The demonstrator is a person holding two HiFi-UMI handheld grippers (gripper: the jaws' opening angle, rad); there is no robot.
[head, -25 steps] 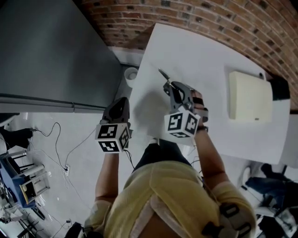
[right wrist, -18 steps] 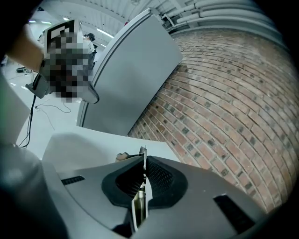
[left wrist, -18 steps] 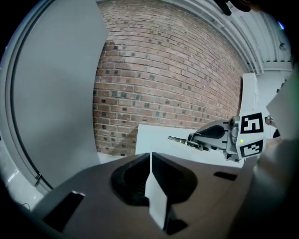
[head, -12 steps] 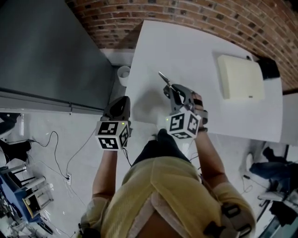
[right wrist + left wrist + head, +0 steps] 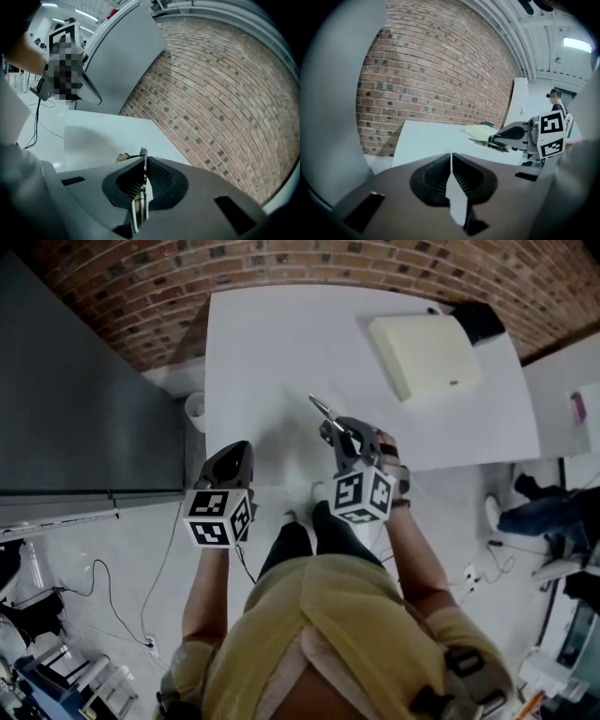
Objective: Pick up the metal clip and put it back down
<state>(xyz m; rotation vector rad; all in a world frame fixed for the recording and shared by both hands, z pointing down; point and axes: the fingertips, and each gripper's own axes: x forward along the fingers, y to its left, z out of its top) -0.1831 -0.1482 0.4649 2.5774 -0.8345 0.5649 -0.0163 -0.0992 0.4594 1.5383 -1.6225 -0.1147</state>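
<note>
the thin silvery metal clip (image 5: 322, 409) sits pinched in the right gripper (image 5: 332, 427), its long end poking out past the jaw tips towards the brick wall. in the right gripper view the jaws are closed tight on the clip (image 5: 140, 194), which runs edge-on down the slit between the ribbed black pads (image 5: 159, 177). it hangs over the near part of the white rectangular table (image 5: 262, 343) and looks lifted clear of the top, with a soft shadow on the surface beside it. from the left gripper view the same clip (image 5: 483, 141) shows as a flat sliver sticking out of the right gripper (image 5: 500, 140), level above the table.

the left gripper (image 5: 243, 448) hovers by the table's near left corner, well apart from the clip. its jaws are pressed together with nothing between them, only a bright slit down the middle (image 5: 451, 164).

each gripper carries a white cube with black square markers (image 5: 362, 495). the person holding them wears a yellow shirt (image 5: 337, 634) and stands at the table's near edge.

further back on the table lies a cream rectangular box (image 5: 424, 354), with a small black object (image 5: 478, 319) just behind it. a red brick wall (image 5: 281, 263) runs behind the table, a large grey panel (image 5: 84, 399) stands to the left, and a small white cup-like container (image 5: 195, 409) sits on the floor between panel and table.
</note>
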